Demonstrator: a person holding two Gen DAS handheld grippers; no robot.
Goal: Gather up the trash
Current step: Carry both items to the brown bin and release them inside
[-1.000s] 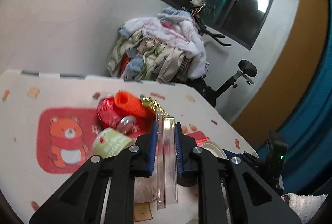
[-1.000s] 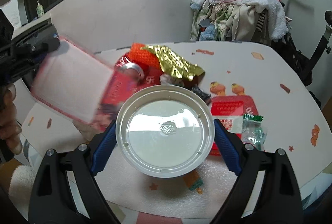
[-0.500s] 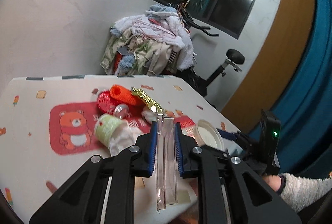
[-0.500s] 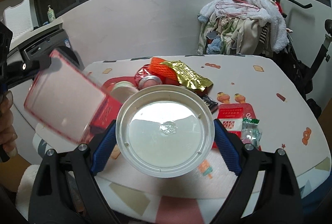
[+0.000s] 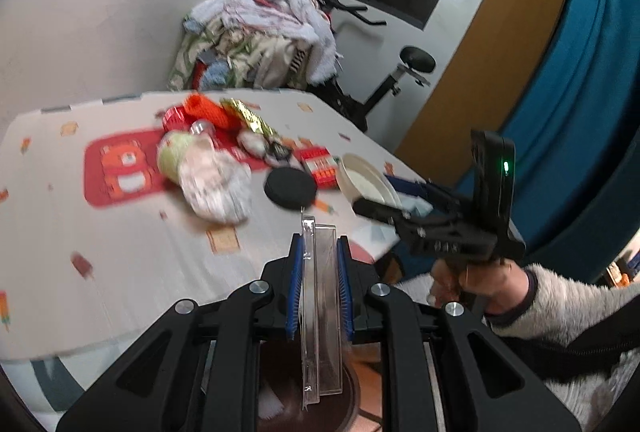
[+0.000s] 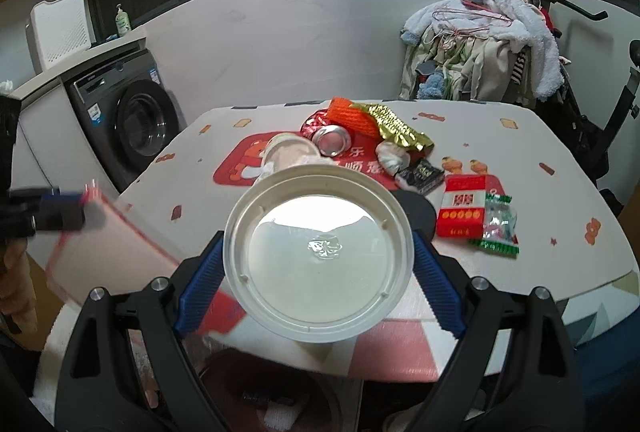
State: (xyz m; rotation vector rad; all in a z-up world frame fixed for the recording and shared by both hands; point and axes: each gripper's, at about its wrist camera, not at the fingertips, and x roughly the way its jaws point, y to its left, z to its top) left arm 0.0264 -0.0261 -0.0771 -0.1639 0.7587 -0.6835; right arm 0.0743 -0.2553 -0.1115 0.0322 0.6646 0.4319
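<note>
From the left wrist, the left gripper (image 5: 318, 288) clamps a thin clear plastic case (image 5: 321, 312) edgewise, which may slip sideways, while from the right wrist the right gripper (image 6: 318, 264) pinches a white plastic lid (image 6: 318, 252) by its rim, which may pop free.

Bare table (image 5: 80, 264) lies open from six round to nine o'clock. The trash heap (image 6: 352, 136) crowds twelve; a black disc (image 5: 290, 188) and red packet (image 6: 460, 210) block two.

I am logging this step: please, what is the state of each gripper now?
Left gripper: closed on the clear plastic case.
Right gripper: closed on the white round lid.
</note>
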